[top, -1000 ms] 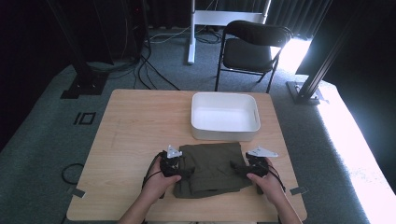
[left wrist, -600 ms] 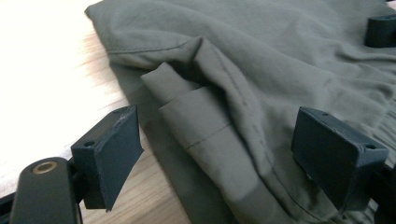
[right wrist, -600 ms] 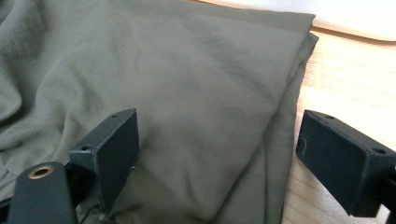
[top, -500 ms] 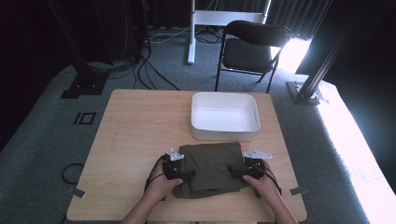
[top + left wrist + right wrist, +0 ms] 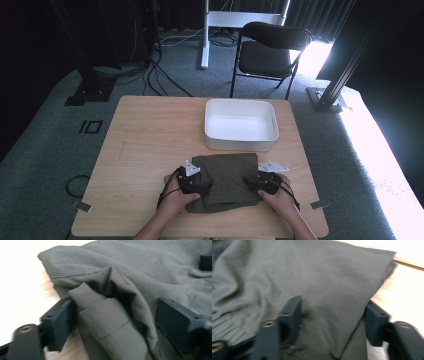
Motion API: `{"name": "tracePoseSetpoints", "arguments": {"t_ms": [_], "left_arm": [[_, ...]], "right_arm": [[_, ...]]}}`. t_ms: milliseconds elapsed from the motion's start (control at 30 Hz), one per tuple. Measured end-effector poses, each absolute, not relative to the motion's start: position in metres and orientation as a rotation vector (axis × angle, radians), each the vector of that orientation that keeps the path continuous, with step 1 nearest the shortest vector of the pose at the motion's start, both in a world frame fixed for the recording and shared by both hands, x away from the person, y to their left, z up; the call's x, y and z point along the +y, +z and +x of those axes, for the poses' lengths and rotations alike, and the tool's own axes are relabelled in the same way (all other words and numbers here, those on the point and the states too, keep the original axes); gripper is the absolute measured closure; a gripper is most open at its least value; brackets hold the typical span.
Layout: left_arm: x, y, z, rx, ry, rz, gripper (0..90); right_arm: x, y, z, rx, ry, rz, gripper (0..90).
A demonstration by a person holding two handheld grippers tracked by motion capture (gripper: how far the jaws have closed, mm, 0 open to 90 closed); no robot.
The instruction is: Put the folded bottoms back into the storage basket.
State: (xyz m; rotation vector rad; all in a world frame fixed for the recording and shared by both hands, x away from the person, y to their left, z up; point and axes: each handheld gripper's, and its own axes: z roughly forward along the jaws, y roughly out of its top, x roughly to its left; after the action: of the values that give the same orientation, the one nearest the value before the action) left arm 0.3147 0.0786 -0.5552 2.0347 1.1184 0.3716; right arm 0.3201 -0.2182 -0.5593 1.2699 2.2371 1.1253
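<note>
Olive-green cloth, a folded garment (image 5: 227, 181), lies on the near half of the wooden bench (image 5: 150, 145), just in front of the white tub (image 5: 241, 125) that sits toward the far edge, empty as far as I can see. The person has a hand at each side of the garment: the left gripper (image 5: 192, 184) at its left edge and the right gripper (image 5: 262, 181) at its right edge. Compared with a second ago, both sets of jaws have just been closing, and each has fabric between them. In the left gripper view a bunched, stitched fold of the garment (image 5: 115, 312) stands up between the black jaws, one jaw pressed against it and the other a little off the cloth, so I would call that a bite half taken. In the right gripper view the jaws straddle the garment's side edge (image 5: 332, 322); the picture is blurred, and I cannot tell whether the pads press the fabric yet. The left hand has also settled lower onto the cloth than it was a second ago. To my eye this reads as the start of a two-sided pickup, most likely to lift the folded piece and carry it to the tub. The grip looks unfinished; lifting now could let one side slip and undo the fold.
</note>
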Motion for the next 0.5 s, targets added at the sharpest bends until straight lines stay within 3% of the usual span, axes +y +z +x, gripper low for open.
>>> {"name": "tracePoseSetpoints", "arguments": {"t_ms": [33, 167, 233, 500], "left_arm": [[0.078, -0.555, 0.314, 1.098, 0.334, 2.014, 45.8], [0.073, -0.555, 0.313, 1.069, 0.357, 2.038, 61.1], [0.073, -0.554, 0.313, 1.059, 0.361, 2.027, 66.3], [0.080, -0.536, 0.313, 1.011, 0.308, 2.004, 74.1]], "right_arm": [[-0.218, -0.559, 0.320, 2.245, 1.143, 1.264, 53.4], [-0.214, -0.559, 0.319, 2.260, 1.195, 1.318, 71.5], [-0.213, -0.558, 0.317, 2.255, 1.187, 1.291, 77.8], [-0.210, -0.538, 0.309, 2.277, 1.187, 1.259, 80.3]]}}
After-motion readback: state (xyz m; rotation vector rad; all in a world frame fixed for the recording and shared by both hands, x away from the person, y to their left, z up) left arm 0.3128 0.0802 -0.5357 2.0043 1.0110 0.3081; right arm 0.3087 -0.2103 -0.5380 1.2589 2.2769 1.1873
